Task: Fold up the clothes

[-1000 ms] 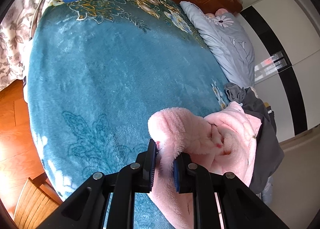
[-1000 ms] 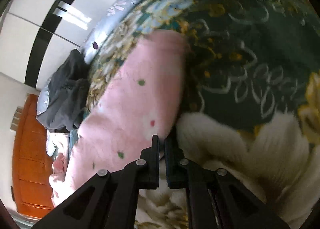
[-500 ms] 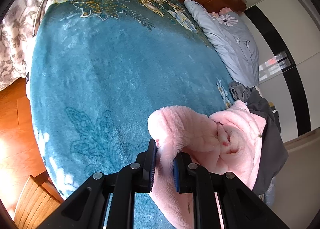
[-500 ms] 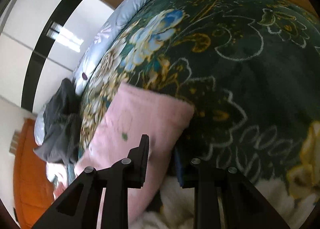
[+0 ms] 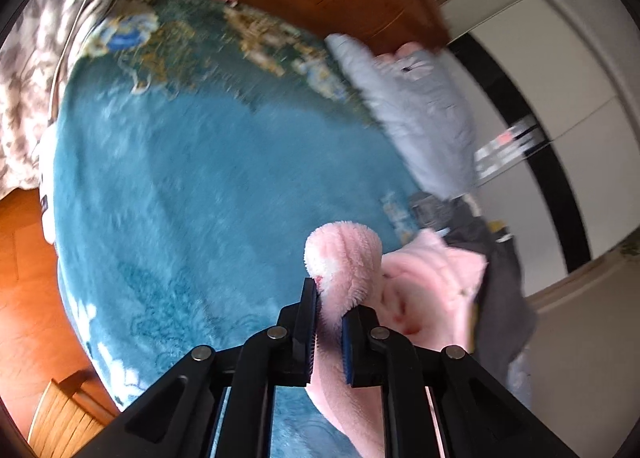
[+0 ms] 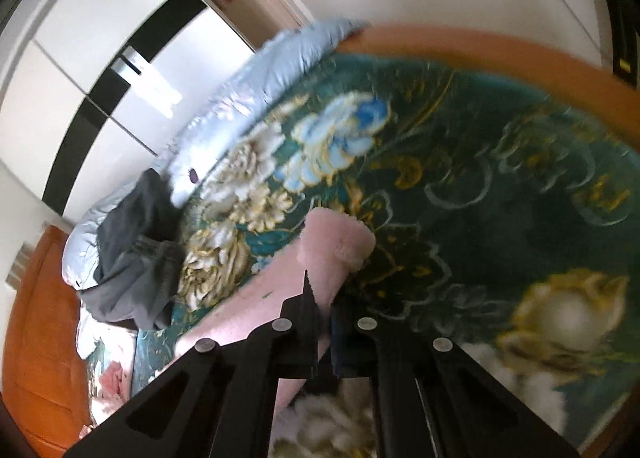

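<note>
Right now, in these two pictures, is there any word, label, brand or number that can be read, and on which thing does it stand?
None can be read.
The teal blanket carries only flower patterns, no letters.
The pink garment shows small spots, no text.
The wardrobe has bright marks on its black stripe, too blurred to tell if they are writing.

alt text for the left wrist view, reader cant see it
The left tongs are closing on a fold of a fluffy pink garment, held above a teal floral blanket on a bed. A dark grey garment and a pale blue quilt lie along the blanket's right edge; the frame is motion-blurred.
</note>
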The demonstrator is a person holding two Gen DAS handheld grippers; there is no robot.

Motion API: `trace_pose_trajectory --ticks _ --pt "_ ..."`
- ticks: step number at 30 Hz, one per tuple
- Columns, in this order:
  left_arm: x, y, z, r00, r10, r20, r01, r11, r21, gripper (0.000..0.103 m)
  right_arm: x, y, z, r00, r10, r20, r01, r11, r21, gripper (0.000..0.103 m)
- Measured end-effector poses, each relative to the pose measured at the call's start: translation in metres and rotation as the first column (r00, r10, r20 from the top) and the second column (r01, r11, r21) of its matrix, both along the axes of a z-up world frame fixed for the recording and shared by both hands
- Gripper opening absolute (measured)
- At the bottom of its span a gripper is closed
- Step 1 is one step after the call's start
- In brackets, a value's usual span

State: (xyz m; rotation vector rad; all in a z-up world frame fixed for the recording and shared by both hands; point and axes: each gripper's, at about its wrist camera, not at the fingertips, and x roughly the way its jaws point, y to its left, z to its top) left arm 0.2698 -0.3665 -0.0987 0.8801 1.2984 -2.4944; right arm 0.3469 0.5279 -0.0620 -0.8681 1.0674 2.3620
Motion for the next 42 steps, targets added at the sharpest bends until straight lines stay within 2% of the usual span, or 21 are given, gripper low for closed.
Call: trace_pose_trajectory --ticks 3,6,9,14,19,21,23,26,30,32,34,35,37,39,42 --pt "0.006 -0.005 -0.015 0.999 -0.009 0.050 0.009 1.000 -0.003 0.011 0.041 0.001 0.004 0.999 -0.032 0.021 0.032 0.999 0.032 0.004" --pt "0.007 -0.015 -0.044 0.993 -0.008 0.121 -0.001 0.998 0.069 0.011 0.078 0.012 -0.023 0.993 -0.080 0.086 0.083 0.996 -0.023 0.004" --pt "0.008 -0.017 -0.063 0.986 0.000 0.167 -0.014 0.997 0.080 0.011 0.101 0.017 -0.055 0.984 -0.104 0.146 0.116 0.990 -0.081 0.004" --pt "0.010 -0.017 -0.068 0.983 0.002 0.181 -0.018 0.996 0.090 0.011 0.101 0.017 -0.075 0.978 -0.115 0.175 0.137 0.984 -0.118 0.004" --pt "0.010 -0.016 -0.069 0.983 0.005 0.185 -0.021 0.997 0.081 0.014 0.095 0.023 -0.069 0.982 -0.092 0.162 0.109 0.989 -0.097 0.005" --pt "0.012 -0.015 -0.067 0.985 0.003 0.175 -0.018 0.996 0.083 0.014 0.098 0.028 -0.068 0.982 -0.105 0.159 0.119 0.989 -0.083 0.014" --pt "0.012 -0.016 -0.063 0.984 0.006 0.177 -0.017 0.998 0.063 0.026 0.102 0.033 -0.068 0.981 -0.119 0.156 0.131 0.989 -0.069 0.023" --pt "0.010 -0.018 -0.057 0.982 0.011 0.187 -0.018 0.999 0.034 0.043 0.108 0.038 -0.061 0.976 -0.146 0.163 0.151 0.988 -0.019 0.024" --pt "0.005 -0.015 -0.047 0.975 0.010 0.223 -0.002 0.999 -0.039 0.052 0.110 0.044 -0.046 0.969 -0.176 0.174 0.168 0.984 0.061 0.024" --pt "0.002 -0.013 -0.043 0.971 0.001 0.237 0.016 0.997 -0.070 0.054 0.093 0.035 -0.031 0.979 -0.133 0.155 0.118 0.987 0.105 0.025" --pt "0.000 -0.014 -0.042 0.968 -0.025 0.251 0.048 0.995 -0.085 0.057 0.057 0.011 -0.017 0.991 -0.033 0.130 0.015 0.991 0.133 0.030" --pt "0.000 -0.017 -0.044 0.966 -0.053 0.255 0.072 0.995 -0.068 0.059 0.038 -0.001 -0.010 0.993 0.020 0.119 -0.038 0.988 0.147 0.034" --pt "0.004 -0.026 -0.047 0.966 -0.090 0.242 0.097 0.995 -0.017 0.059 0.002 -0.026 0.003 0.988 0.124 0.095 -0.138 0.976 0.167 0.036" --pt "0.015 -0.039 -0.046 0.976 -0.071 0.204 0.069 0.997 0.018 0.061 -0.038 -0.058 0.013 0.968 0.242 0.062 -0.249 0.953 0.172 0.038" --pt "0.030 -0.051 -0.031 0.984 0.016 0.178 -0.011 0.999 -0.032 0.067 -0.098 -0.111 0.021 0.911 0.411 0.038 -0.411 0.896 0.171 0.039"
